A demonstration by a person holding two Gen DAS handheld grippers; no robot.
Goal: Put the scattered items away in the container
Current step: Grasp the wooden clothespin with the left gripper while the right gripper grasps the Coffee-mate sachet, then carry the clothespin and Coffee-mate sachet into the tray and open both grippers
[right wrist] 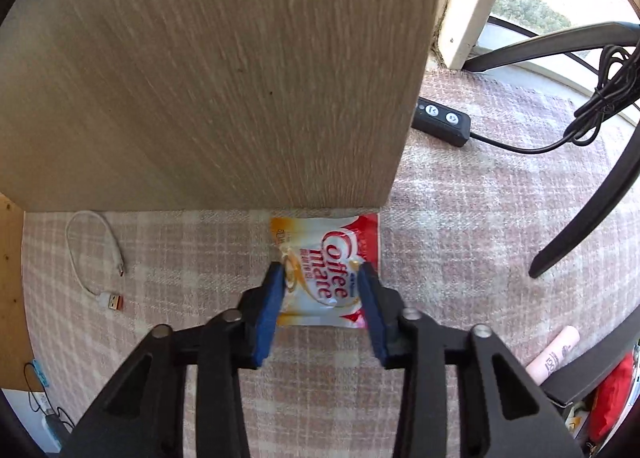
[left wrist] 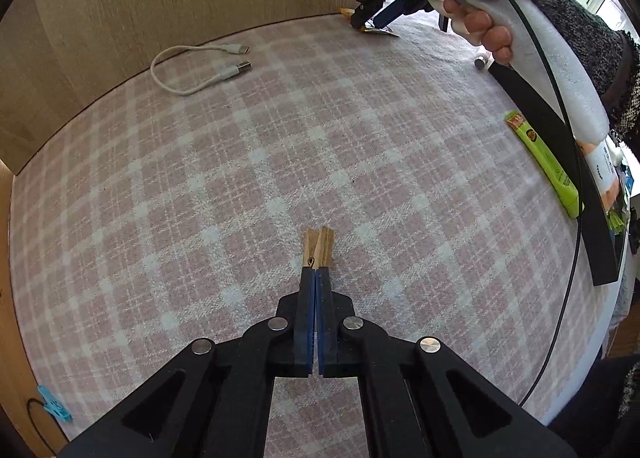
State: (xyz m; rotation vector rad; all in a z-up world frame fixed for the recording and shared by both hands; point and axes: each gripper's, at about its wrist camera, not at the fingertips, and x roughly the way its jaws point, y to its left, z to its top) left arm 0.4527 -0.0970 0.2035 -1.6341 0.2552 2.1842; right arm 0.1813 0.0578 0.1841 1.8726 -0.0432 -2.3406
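Observation:
My left gripper [left wrist: 316, 270] points down at the pink checked cloth [left wrist: 240, 178] and is shut on a wooden clothespin [left wrist: 320, 246], whose far end sticks out past the blue pads. The right gripper [right wrist: 322, 272] stands over a red and white Coffee mate sachet [right wrist: 332, 254] at the foot of a wooden panel [right wrist: 220, 78]. Its pads press on the sachet's two sides, and the sachet is crinkled between them. In the left wrist view, the right gripper [left wrist: 362, 20] is at the far edge, held by a hand [left wrist: 484, 26]. A black container rim [left wrist: 560, 146] curves along the right.
A white USB cable [left wrist: 188, 74] lies at the far left, seen also in the right wrist view as a cable [right wrist: 92, 258]. A green packet [left wrist: 544, 166] rests by the rim. A blue clip [left wrist: 54, 406], a pink tube [right wrist: 554, 354] and a black remote [right wrist: 442, 122] lie around.

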